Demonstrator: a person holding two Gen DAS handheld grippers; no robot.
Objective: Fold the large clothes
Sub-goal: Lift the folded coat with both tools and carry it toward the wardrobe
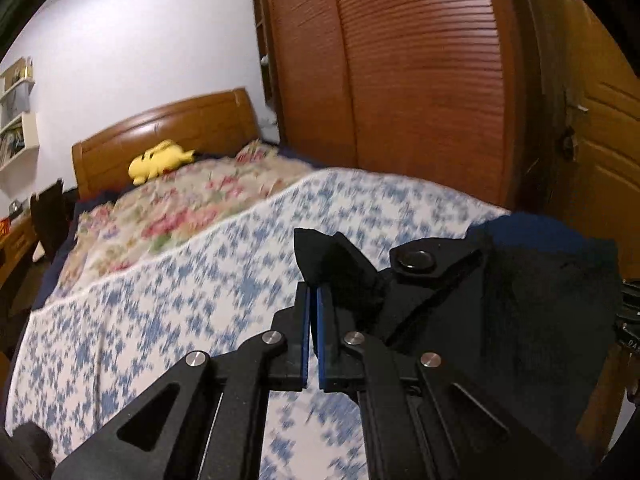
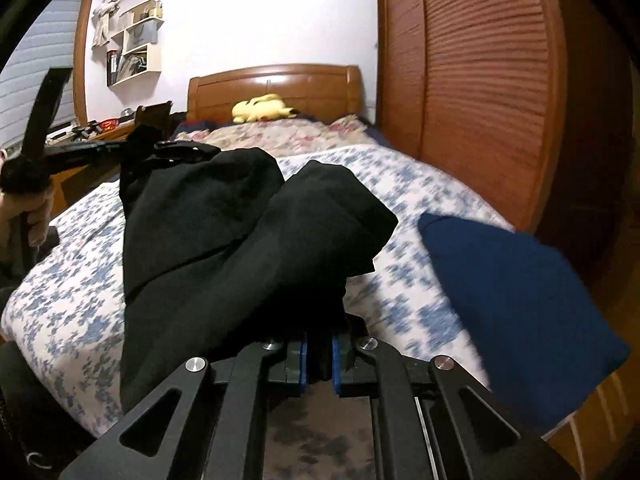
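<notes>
A black garment [image 2: 224,240] hangs bunched above the bed, held up between both grippers. In the right wrist view my right gripper [image 2: 319,344] is shut on a fold of it, with black cloth squeezed between the blue pads [image 2: 303,360]. My left gripper [image 1: 313,292] is shut too, and a corner of the black garment [image 1: 320,256] sticks out past its tips. The right wrist view also shows the left gripper [image 2: 168,148] at the upper left, gripped by a hand [image 2: 28,208]. Most of the garment's lower part is hidden behind the fingers.
The bed has a blue-flowered sheet [image 2: 400,184], a floral quilt [image 1: 180,204] and a yellow plush toy [image 2: 260,108] by the wooden headboard [image 2: 276,80]. A dark blue folded cloth [image 2: 520,304] lies at the bed's right edge. A louvred wardrobe [image 1: 400,80] stands close on the right.
</notes>
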